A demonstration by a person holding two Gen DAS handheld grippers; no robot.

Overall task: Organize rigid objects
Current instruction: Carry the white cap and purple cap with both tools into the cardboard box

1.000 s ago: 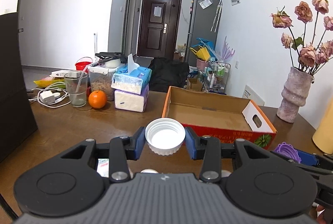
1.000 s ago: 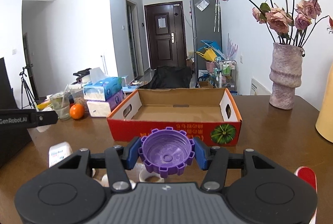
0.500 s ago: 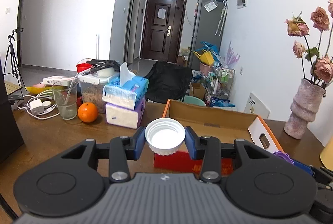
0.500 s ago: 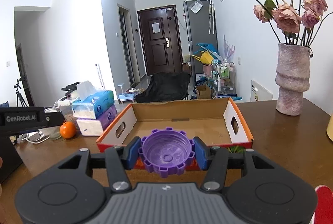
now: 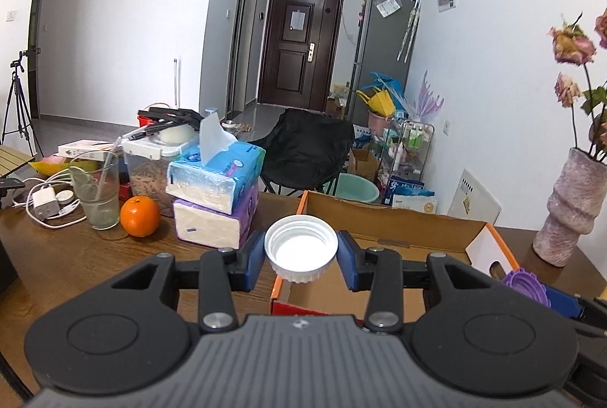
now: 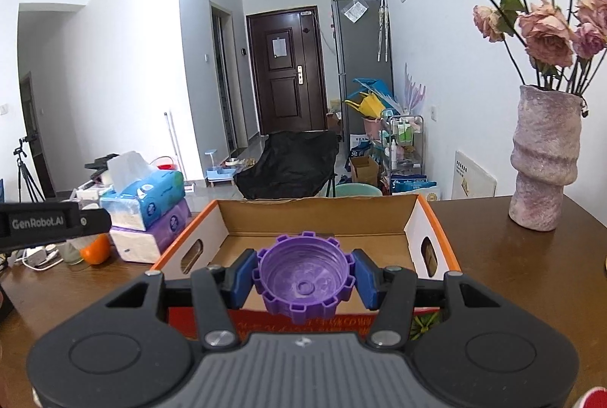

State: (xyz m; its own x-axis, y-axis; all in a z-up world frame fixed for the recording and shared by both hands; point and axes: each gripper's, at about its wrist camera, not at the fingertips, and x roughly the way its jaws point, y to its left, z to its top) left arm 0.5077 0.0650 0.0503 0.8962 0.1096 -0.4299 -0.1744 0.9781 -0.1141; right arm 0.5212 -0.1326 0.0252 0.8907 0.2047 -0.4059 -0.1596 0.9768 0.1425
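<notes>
Starting at the left: the left gripper (image 5: 301, 255) has its blue pads pinched on the ribbed skirt of a round white plastic screw cap (image 5: 301, 248), open side facing up toward the camera, jaws narrowed just to the cap's width. It hangs right above the near left corner of the shallow orange-and-red cardboard box (image 5: 383, 226) on the brown wooden table (image 5: 57, 256). That cap looks feather-light and stiff, a smooth moulded shell; the ridges on its side wall are the sensible place to bite, and that is exactly where the pads sit.

Moving right: the right gripper (image 6: 303, 282) is clamped on a round purple plastic cap with chunky notched teeth around its rim (image 6: 303, 282), also hollow side up, jaws set a little wider for the bigger piece. It hovers over the box's near wall, with the bare cardboard floor (image 6: 318, 243) just beyond. Rigid and light again, I'd say, and the teeth give the pads something to lock against, so slipping seems unlikely. Neither should mind a short drop into the box.

Far right, a lumpy pinkish vase (image 6: 544, 161) of dried roses stands clear of the action.
</notes>
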